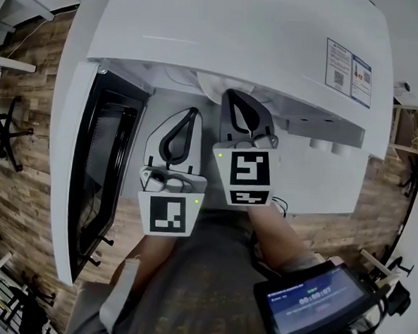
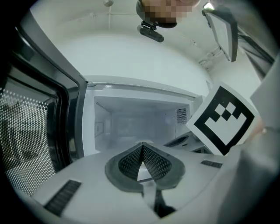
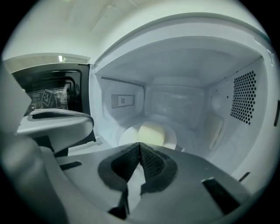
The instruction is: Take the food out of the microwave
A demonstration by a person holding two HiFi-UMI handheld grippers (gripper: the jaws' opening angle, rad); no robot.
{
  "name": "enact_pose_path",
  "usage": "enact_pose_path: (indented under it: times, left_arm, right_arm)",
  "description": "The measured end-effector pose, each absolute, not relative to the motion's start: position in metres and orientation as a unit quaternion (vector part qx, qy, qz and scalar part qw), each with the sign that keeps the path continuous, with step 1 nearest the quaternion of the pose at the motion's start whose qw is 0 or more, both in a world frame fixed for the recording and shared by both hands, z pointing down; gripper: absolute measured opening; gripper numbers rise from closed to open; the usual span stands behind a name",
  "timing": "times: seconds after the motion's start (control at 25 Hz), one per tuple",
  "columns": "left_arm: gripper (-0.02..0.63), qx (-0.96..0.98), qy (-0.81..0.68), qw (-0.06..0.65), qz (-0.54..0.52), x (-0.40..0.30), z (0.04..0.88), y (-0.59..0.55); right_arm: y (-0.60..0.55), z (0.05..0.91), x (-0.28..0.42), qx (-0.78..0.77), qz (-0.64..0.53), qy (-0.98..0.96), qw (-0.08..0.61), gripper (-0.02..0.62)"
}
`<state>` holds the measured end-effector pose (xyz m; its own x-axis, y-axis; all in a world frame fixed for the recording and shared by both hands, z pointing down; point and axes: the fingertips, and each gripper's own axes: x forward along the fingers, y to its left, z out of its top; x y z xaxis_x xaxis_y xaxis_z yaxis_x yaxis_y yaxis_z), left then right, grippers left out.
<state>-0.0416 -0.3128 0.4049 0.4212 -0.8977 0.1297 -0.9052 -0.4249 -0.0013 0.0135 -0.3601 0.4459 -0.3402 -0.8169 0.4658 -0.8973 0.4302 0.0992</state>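
Right gripper [image 3: 139,145] and left gripper [image 2: 142,145] are sitting closed and empty, side by side at the open microwave [image 1: 238,37], food [image 3: 152,132] lying on its plate [image 3: 126,134] inside.

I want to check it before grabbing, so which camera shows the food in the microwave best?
The right gripper view: it looks into the open microwave, where the pale food sits on the plate beyond the shut right gripper. The left gripper view shows only a hazy cavity; in the head view the microwave's top hides it.
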Motion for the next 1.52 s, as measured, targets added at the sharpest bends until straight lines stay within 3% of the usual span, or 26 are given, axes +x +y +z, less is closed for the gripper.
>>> enact_pose_path:
  times: [0.36,0.68,0.72,0.8,1.0,1.32,1.52]
  left_arm:
    - [0.008,0.844,-0.531,0.038,0.064,-0.038,0.398,-0.311]
    - [0.008,0.849,-0.523,0.04,0.067,-0.038,0.389,-0.309]
    - [0.008,0.85,-0.521,0.04,0.068,-0.038,0.387,-0.308]
    - [0.008,0.853,-0.515,0.037,0.069,-0.038,0.383,-0.305]
    - [0.008,0.862,-0.499,0.021,0.08,-0.036,0.374,-0.302]
    - [0.008,0.865,-0.491,0.005,0.102,-0.035,0.377,-0.302]
    - [0.008,0.865,-0.491,0.007,0.103,-0.035,0.375,-0.304]
  right_arm:
    - [-0.354,0.444,0.02,0.532,0.101,-0.812,0.22,0.008]
    - [-0.338,0.438,0.039,0.571,0.238,-0.782,0.078,0.009]
    - [-0.335,0.439,0.038,0.568,0.264,-0.777,0.056,0.017]
    - [-0.33,0.441,0.035,0.56,0.306,-0.77,0.022,0.102]
    - [-0.328,0.455,0.03,0.544,0.429,-0.719,-0.057,0.118]
    - [-0.343,0.473,0.032,0.524,0.513,-0.665,-0.14,0.137]
    - [-0.346,0.471,0.033,0.525,0.512,-0.663,-0.153,0.115]
